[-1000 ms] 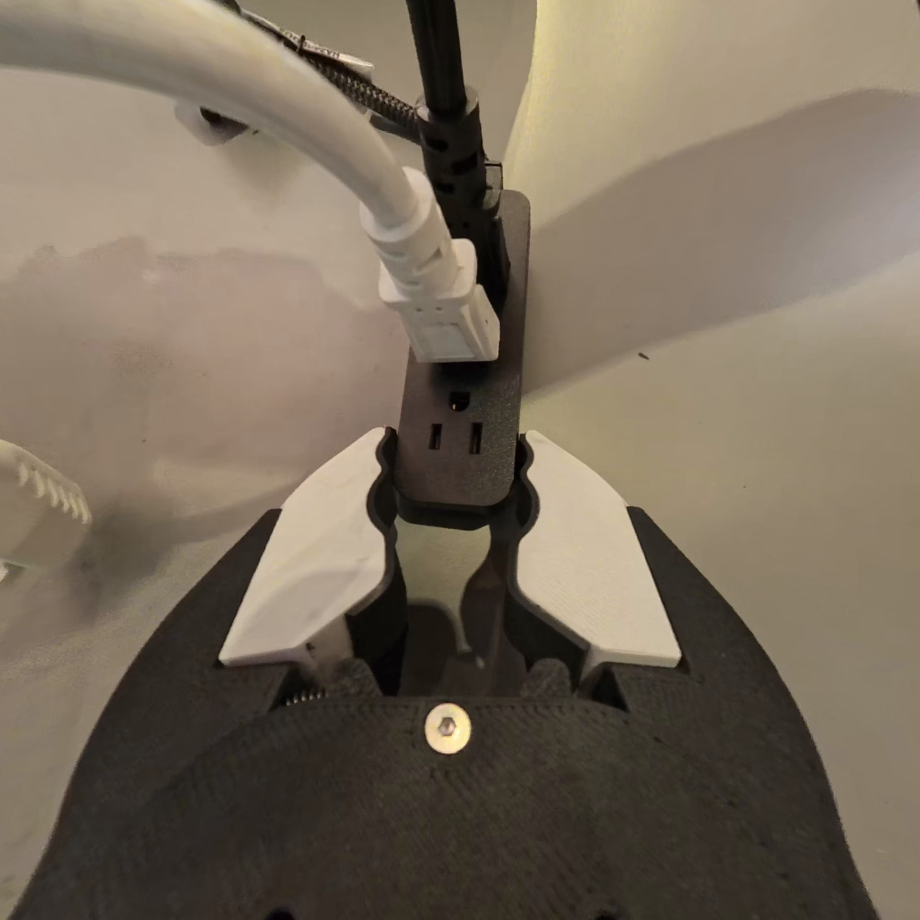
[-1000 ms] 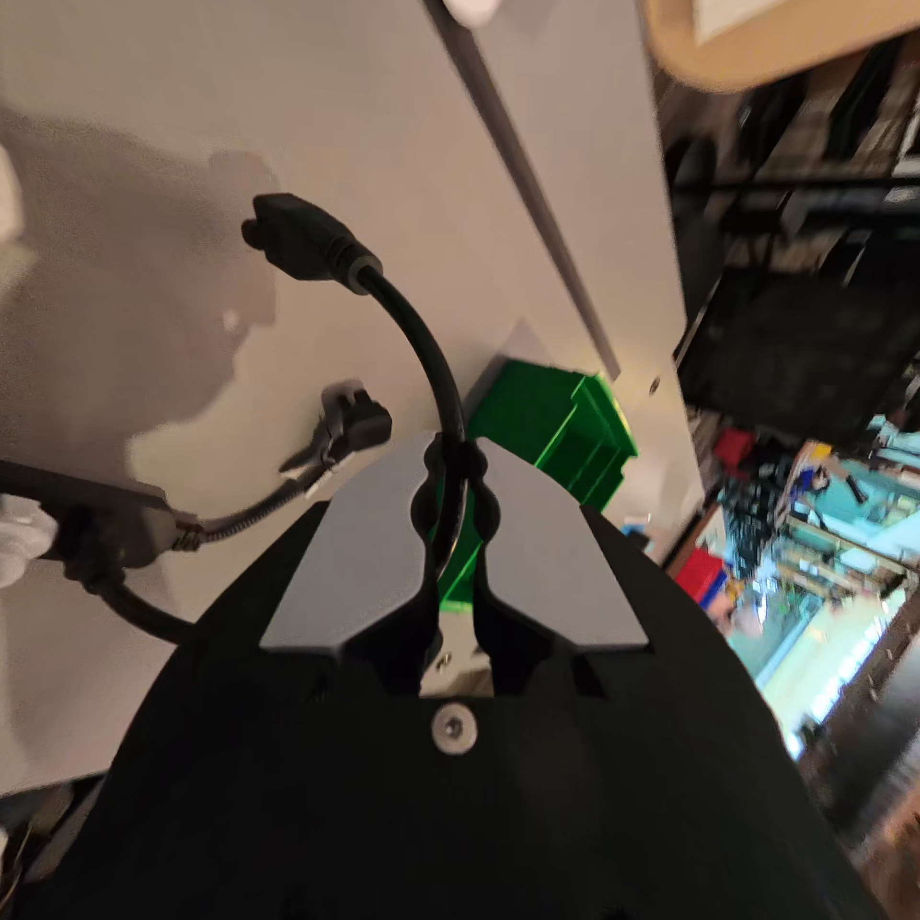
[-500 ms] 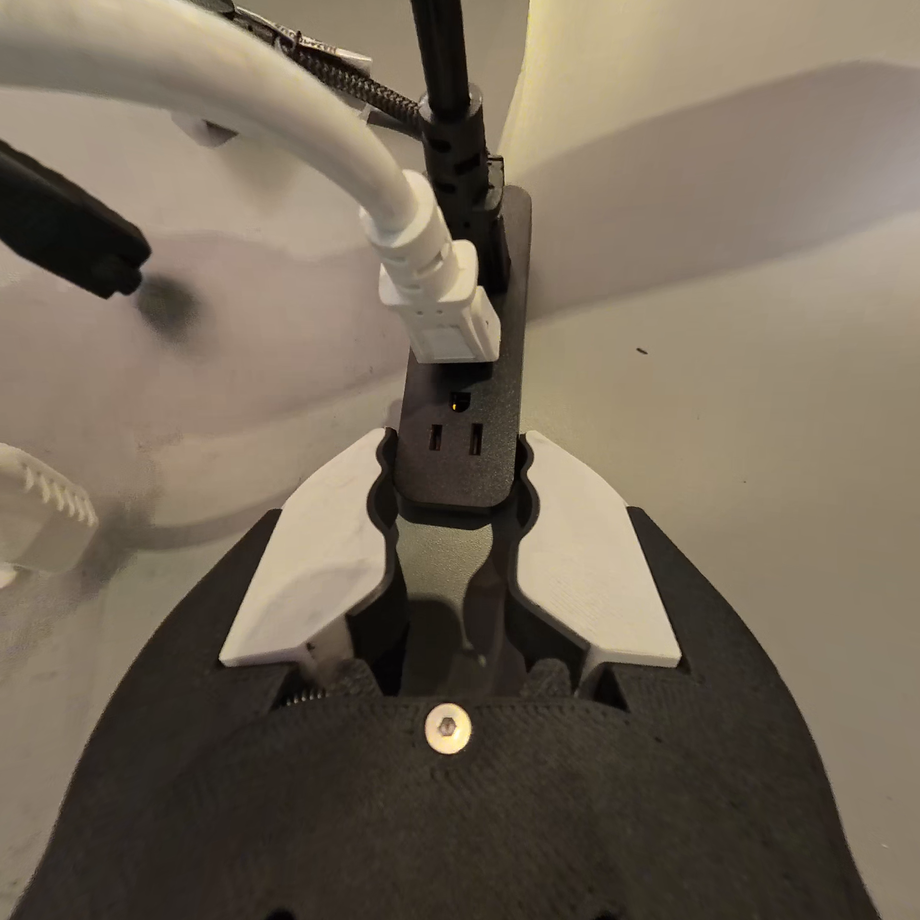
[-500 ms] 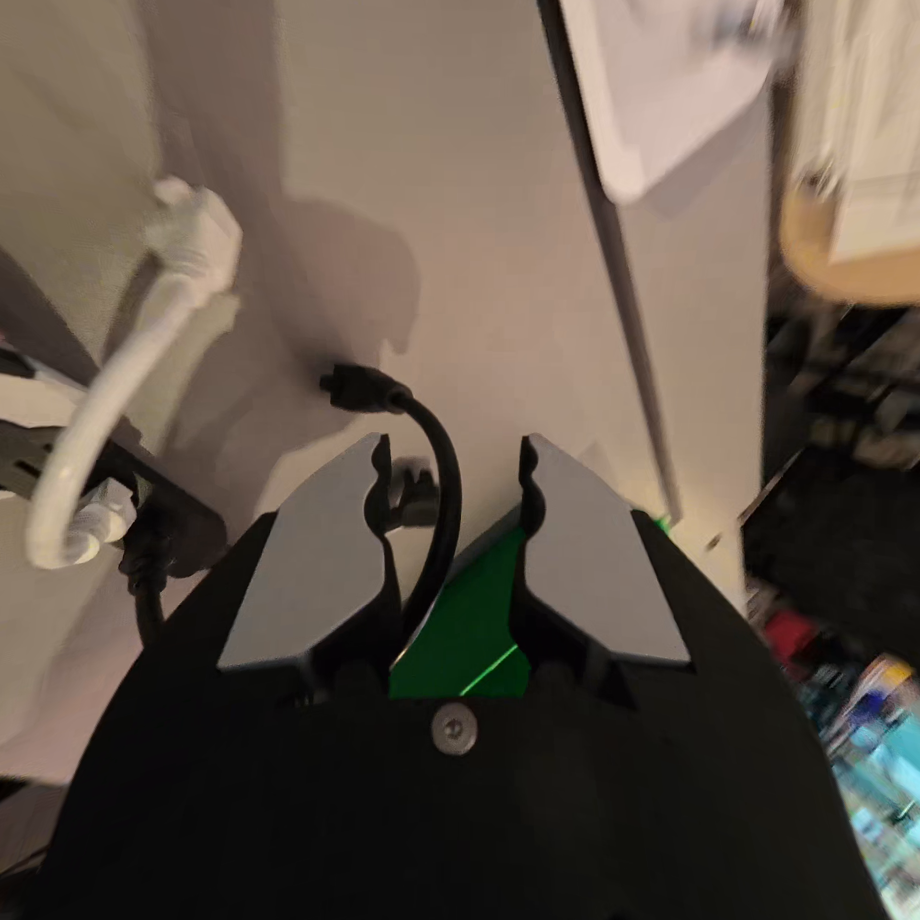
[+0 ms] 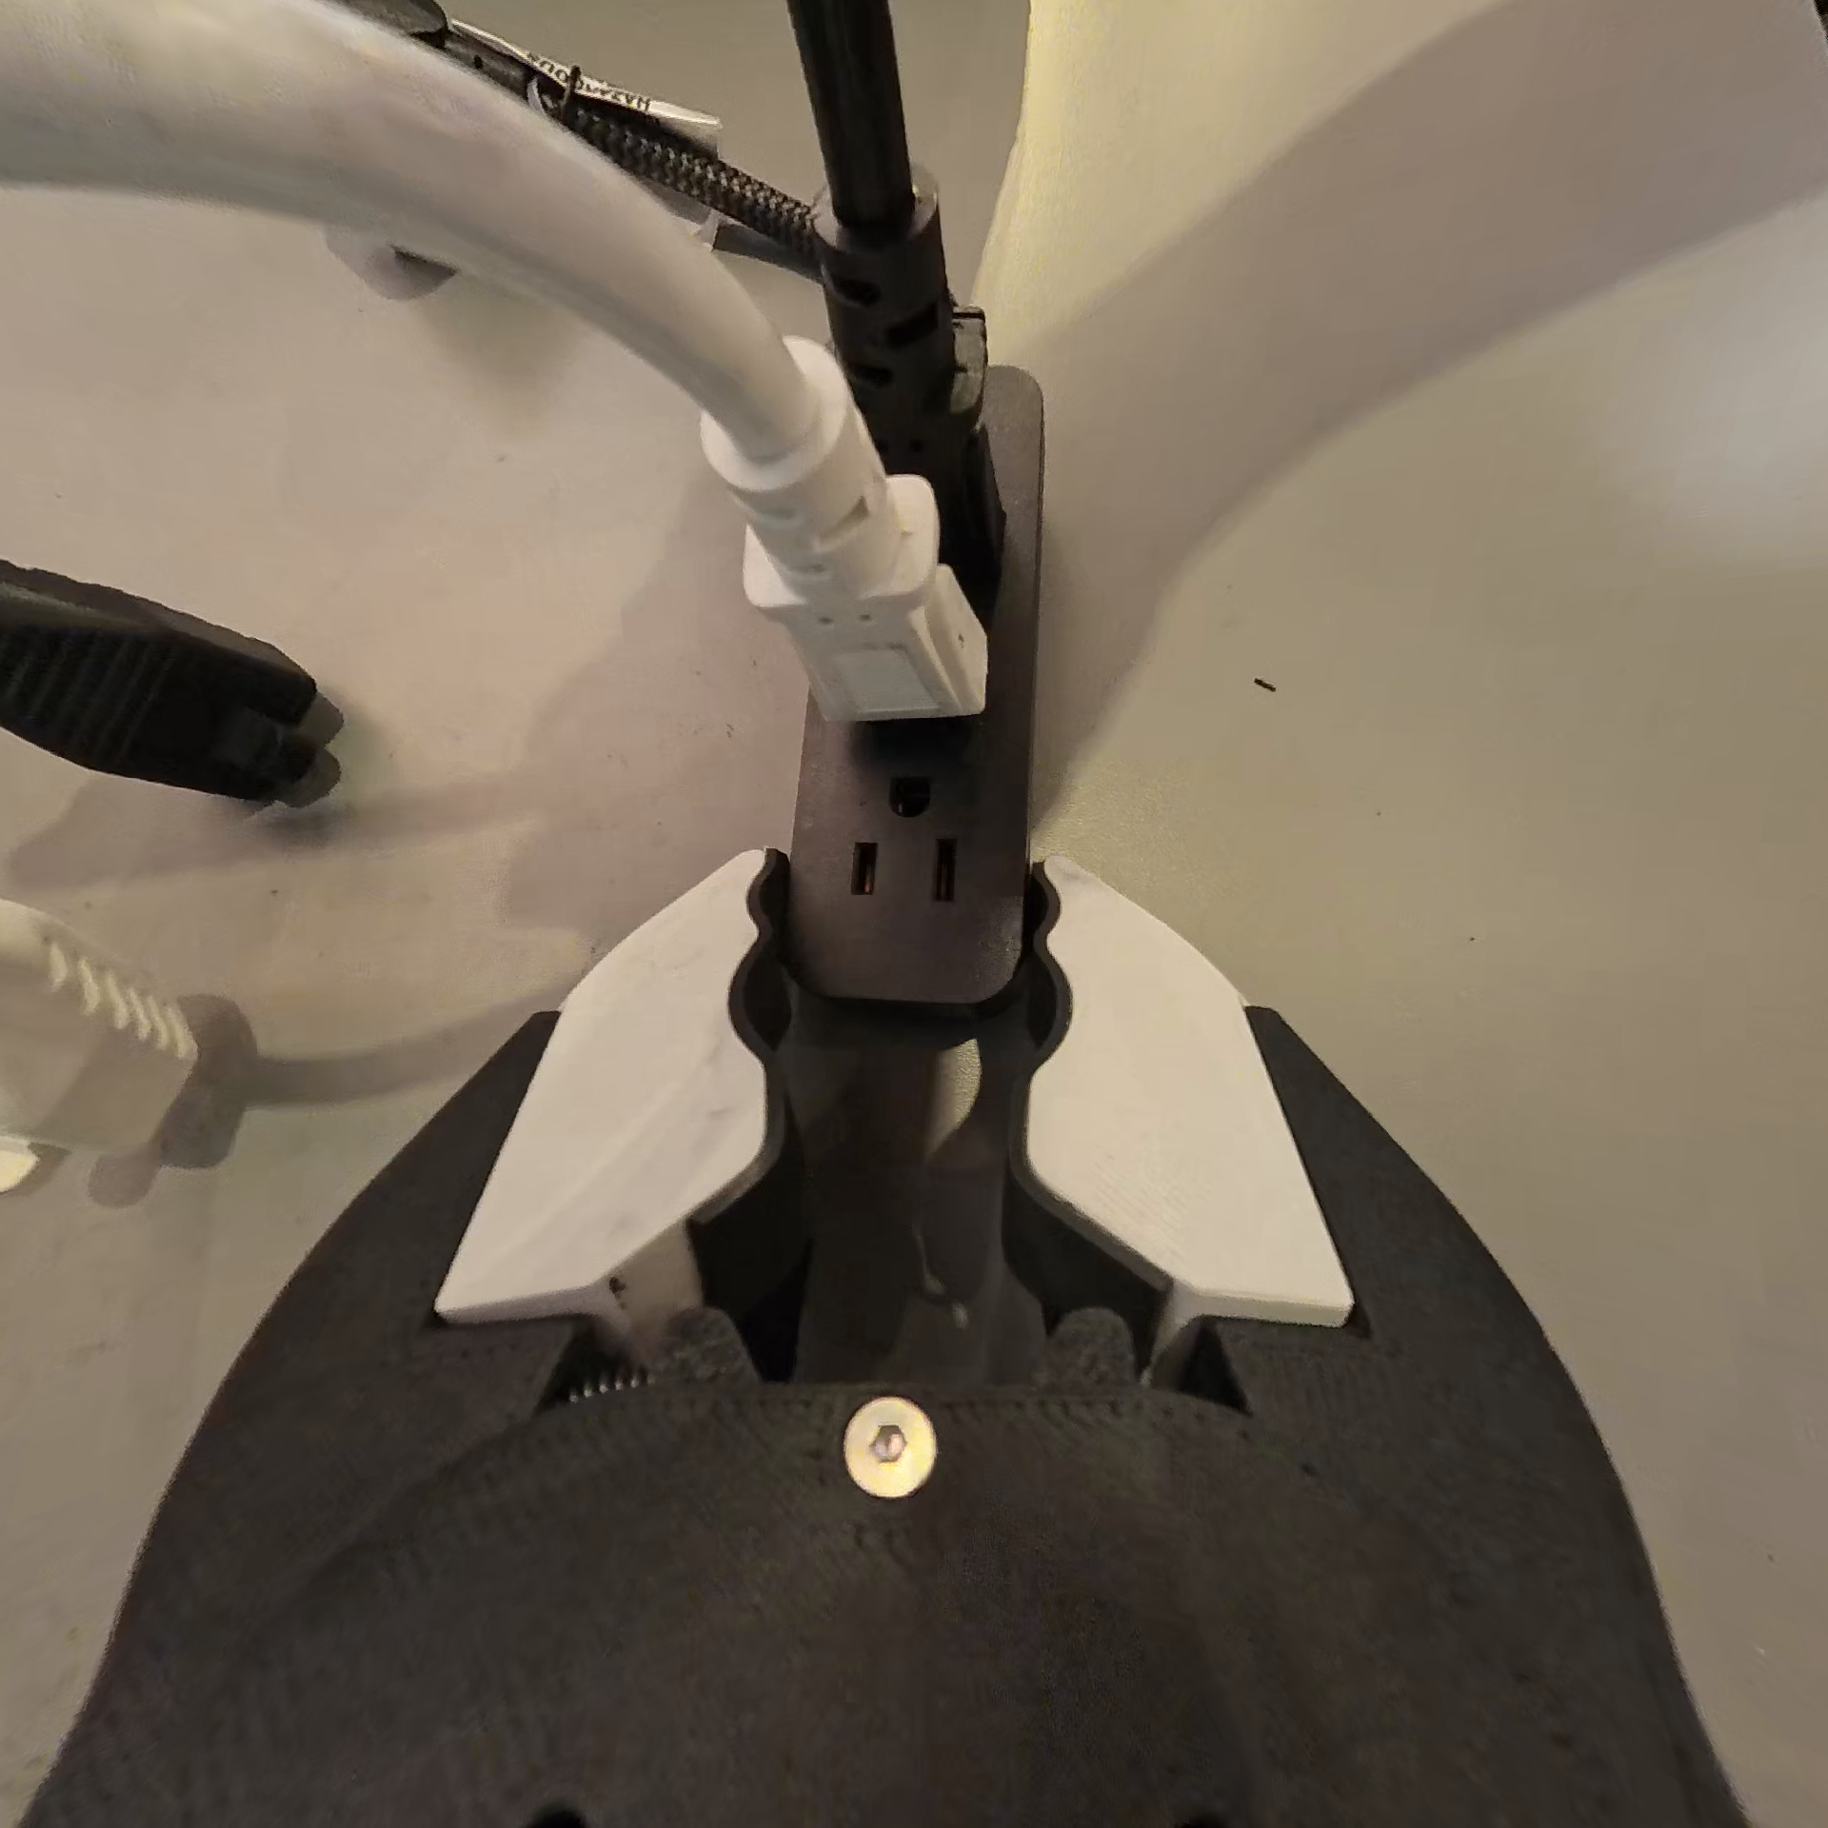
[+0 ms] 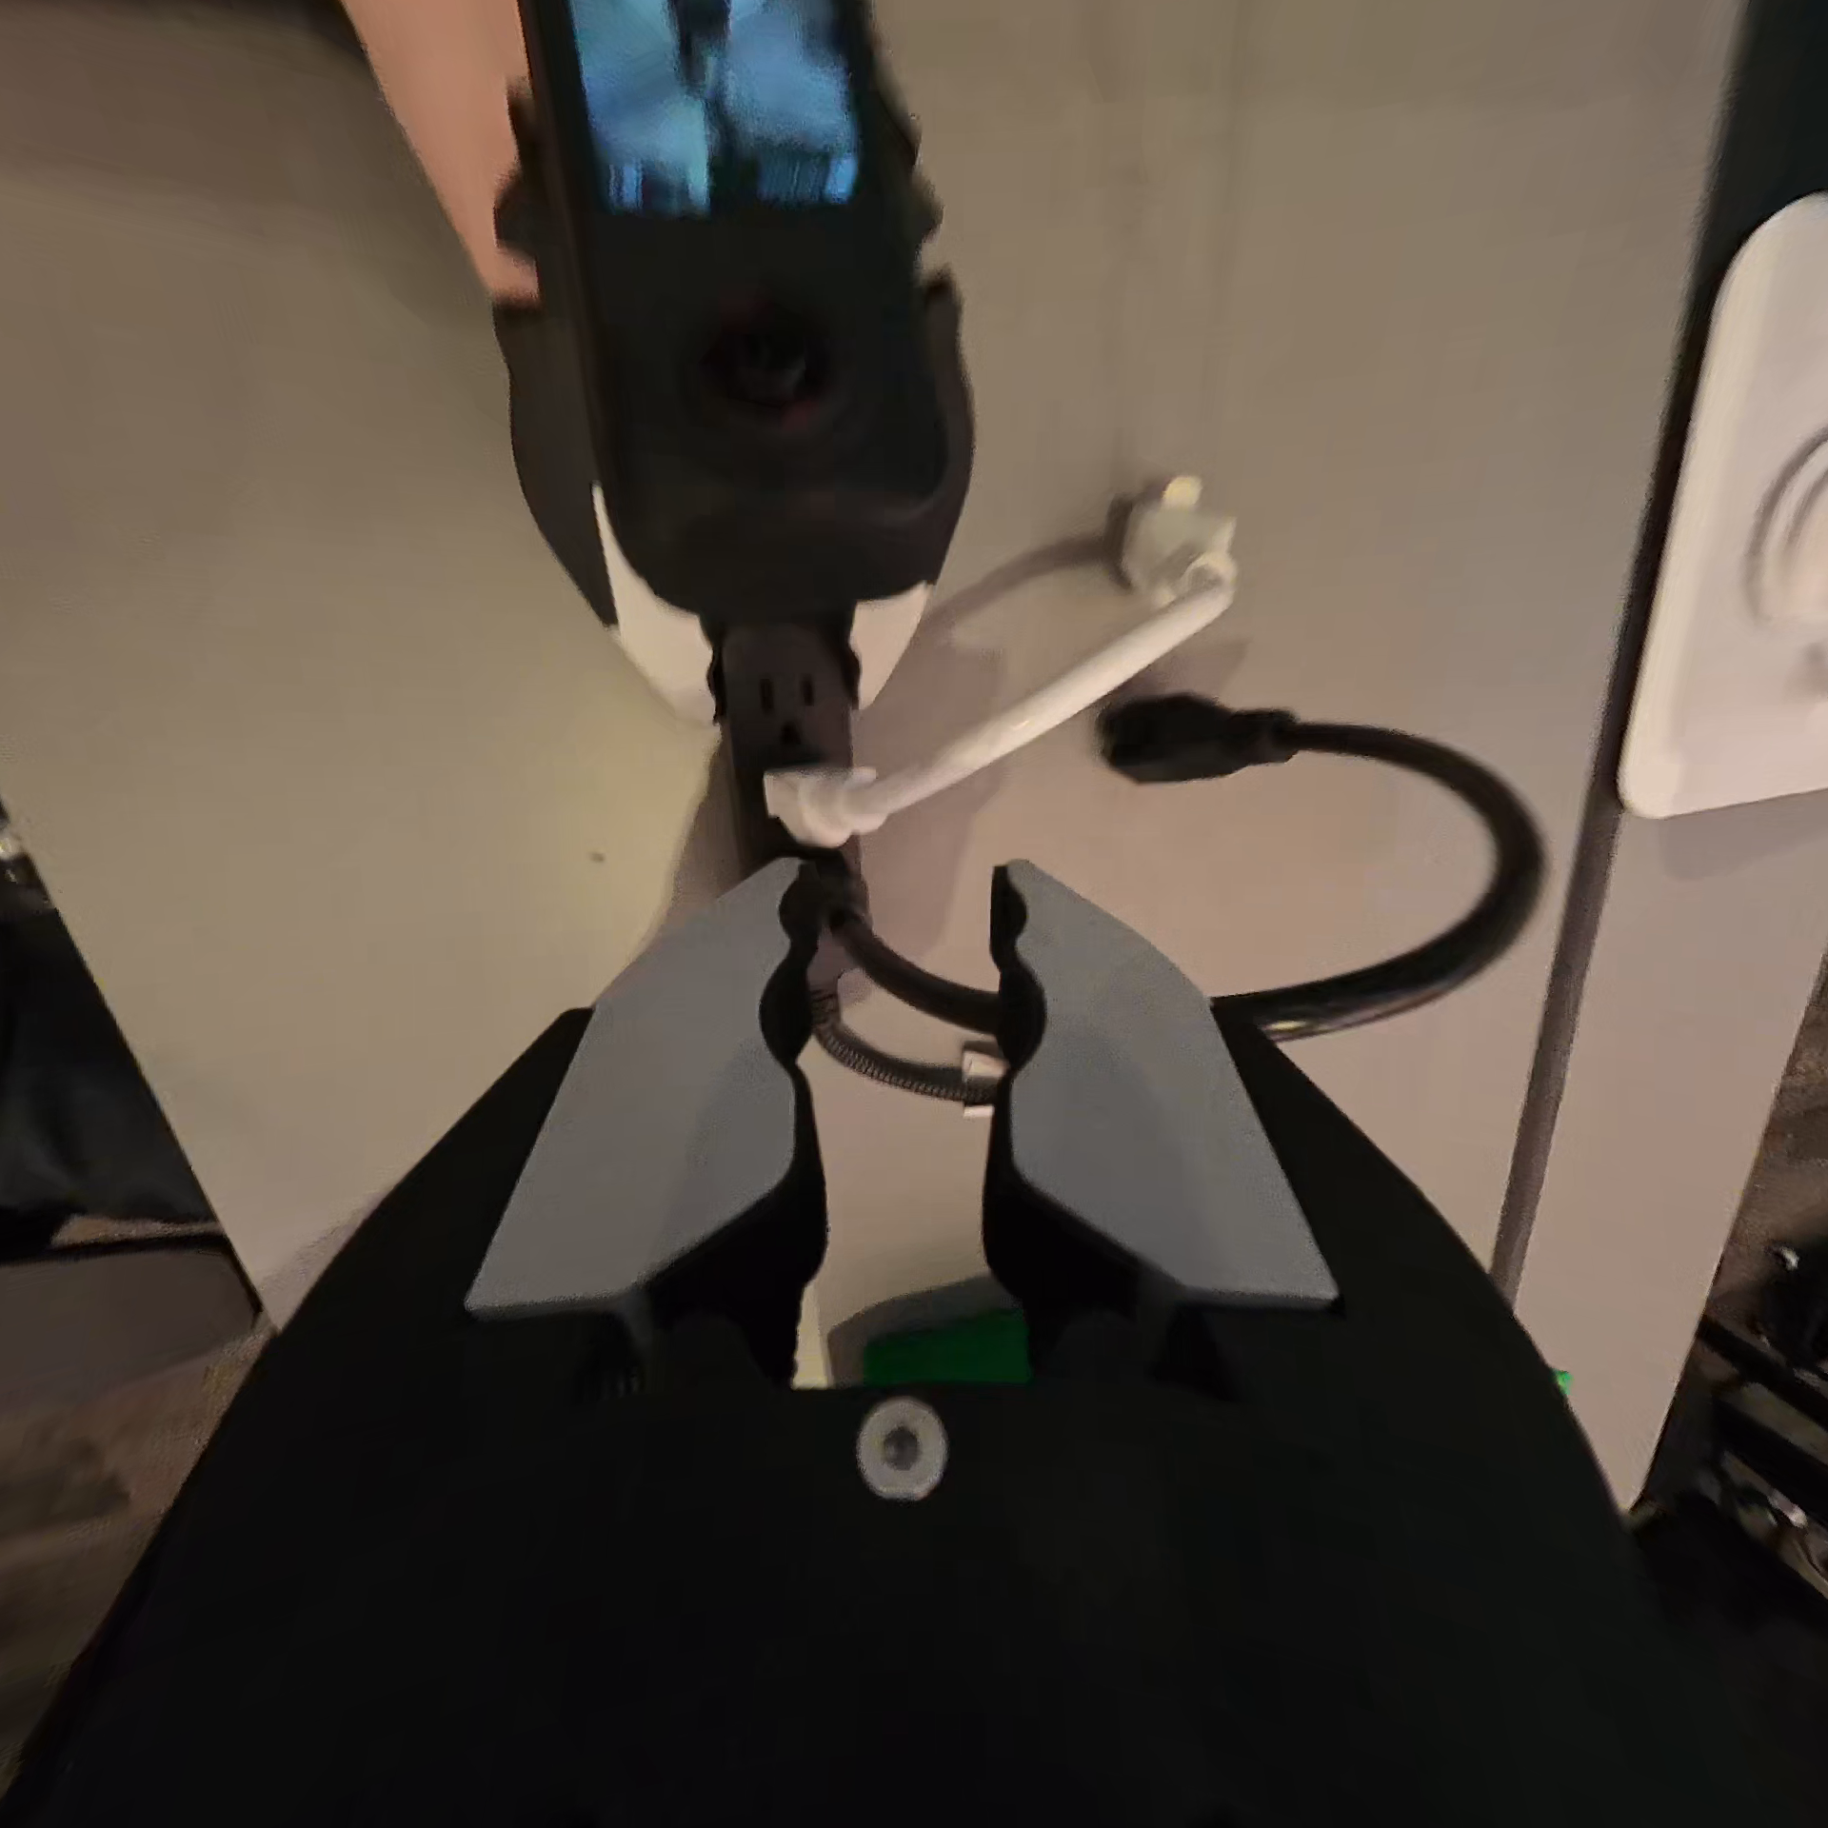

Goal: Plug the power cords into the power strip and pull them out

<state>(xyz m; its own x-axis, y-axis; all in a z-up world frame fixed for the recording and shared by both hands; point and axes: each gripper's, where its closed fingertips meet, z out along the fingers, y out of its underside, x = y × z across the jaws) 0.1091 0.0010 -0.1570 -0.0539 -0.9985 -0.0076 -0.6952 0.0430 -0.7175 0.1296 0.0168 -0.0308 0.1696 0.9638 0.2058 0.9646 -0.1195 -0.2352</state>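
- Two white fingers [image 5: 692, 1068] of the left gripper [image 5: 905, 915] clamp the flat black power strip [image 5: 915, 870], on the pale grey table [image 5: 1484, 890].
- The grey-fingered right gripper [image 6: 895, 895] faces that strip's far end, fingers spread, gripping nothing.
- White plug [image 5: 880, 613] sits seated just beyond the strip's free socket; its tag's lettering stays unread.

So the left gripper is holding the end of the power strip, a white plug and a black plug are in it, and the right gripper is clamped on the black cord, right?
Not quite: the right gripper is open, holding nothing, as the right wrist view shows. The black cord merely runs past its fingers. The rest stands: the left gripper holds the power strip, with the white plug and black plug in it.
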